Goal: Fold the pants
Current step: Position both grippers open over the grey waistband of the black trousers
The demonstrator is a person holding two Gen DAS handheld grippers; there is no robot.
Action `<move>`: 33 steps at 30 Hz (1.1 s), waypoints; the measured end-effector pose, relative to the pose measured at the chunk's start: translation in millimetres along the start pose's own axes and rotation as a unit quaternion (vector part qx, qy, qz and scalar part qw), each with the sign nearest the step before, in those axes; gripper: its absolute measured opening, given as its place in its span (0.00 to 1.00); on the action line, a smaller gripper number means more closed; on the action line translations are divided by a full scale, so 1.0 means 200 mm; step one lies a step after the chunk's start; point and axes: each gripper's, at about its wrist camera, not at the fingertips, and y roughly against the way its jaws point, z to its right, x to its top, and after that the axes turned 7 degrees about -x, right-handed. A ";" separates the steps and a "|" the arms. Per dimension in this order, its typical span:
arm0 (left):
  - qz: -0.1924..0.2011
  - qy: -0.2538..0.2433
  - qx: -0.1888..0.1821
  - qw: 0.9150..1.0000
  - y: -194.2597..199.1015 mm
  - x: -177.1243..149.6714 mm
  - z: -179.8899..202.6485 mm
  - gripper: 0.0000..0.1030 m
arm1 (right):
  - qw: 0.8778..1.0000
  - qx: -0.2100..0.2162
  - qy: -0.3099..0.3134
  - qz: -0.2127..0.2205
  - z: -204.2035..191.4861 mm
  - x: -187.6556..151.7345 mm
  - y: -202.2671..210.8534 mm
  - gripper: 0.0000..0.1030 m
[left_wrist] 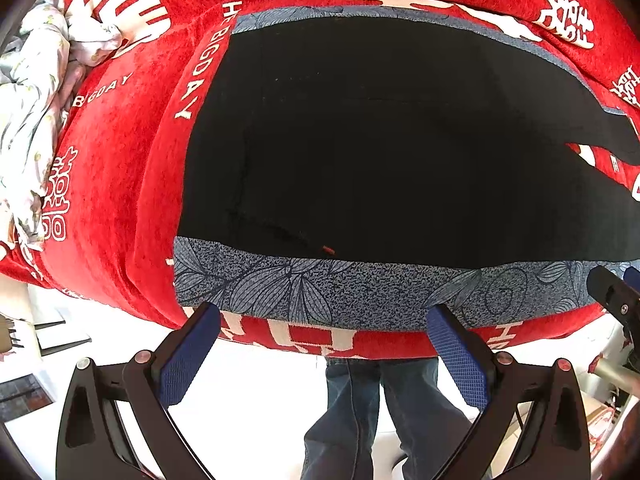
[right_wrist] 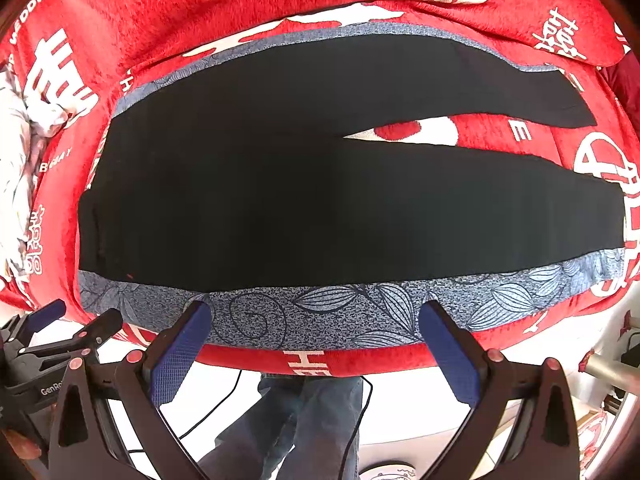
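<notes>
Black pants (left_wrist: 380,140) (right_wrist: 280,200) lie flat on a blue-grey leaf-patterned cloth (left_wrist: 320,292) (right_wrist: 340,312), waist to the left, both legs stretching right and spread apart. My left gripper (left_wrist: 324,320) hovers open over the near edge of the cloth by the waist end, nothing between its blue pads (left_wrist: 188,352). My right gripper (right_wrist: 316,316) is open too, over the near edge by the nearer leg, holding nothing. Each gripper shows at the side of the other's view: the right gripper (left_wrist: 616,292) and the left gripper (right_wrist: 72,320).
A red blanket with white lettering (left_wrist: 120,152) (right_wrist: 200,8) covers the bed under the cloth. A crumpled pale floral quilt (left_wrist: 36,92) (right_wrist: 16,140) lies at the far left. A person's jeans-clad legs (left_wrist: 384,412) (right_wrist: 304,420) stand at the bed's near edge over white floor.
</notes>
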 end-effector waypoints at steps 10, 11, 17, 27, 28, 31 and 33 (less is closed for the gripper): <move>-0.001 0.005 0.002 1.000 -0.01 0.00 0.02 1.00 | 1.000 0.006 0.002 0.001 0.01 0.00 0.00 1.00; -0.001 0.006 0.002 1.000 -0.01 -0.01 0.02 1.00 | 1.000 0.006 0.002 0.001 0.01 -0.01 -0.01 1.00; -0.004 0.010 0.006 1.000 -0.02 -0.01 0.03 1.00 | 1.000 0.004 -0.002 -0.002 0.03 -0.01 -0.02 1.00; -0.010 0.019 0.011 1.000 -0.06 -0.01 0.04 1.00 | 1.000 0.010 -0.005 -0.008 0.06 0.00 -0.05 1.00; -0.011 0.020 0.012 1.000 -0.07 -0.01 0.04 1.00 | 1.000 0.010 -0.005 -0.009 0.07 0.00 -0.06 1.00; -0.014 0.025 0.013 1.000 -0.09 0.00 0.05 1.00 | 1.000 0.013 -0.009 -0.013 0.09 0.00 -0.08 1.00; -0.016 0.026 0.015 0.999 -0.09 0.00 0.05 1.00 | 1.000 0.015 -0.012 -0.018 0.09 0.01 -0.09 1.00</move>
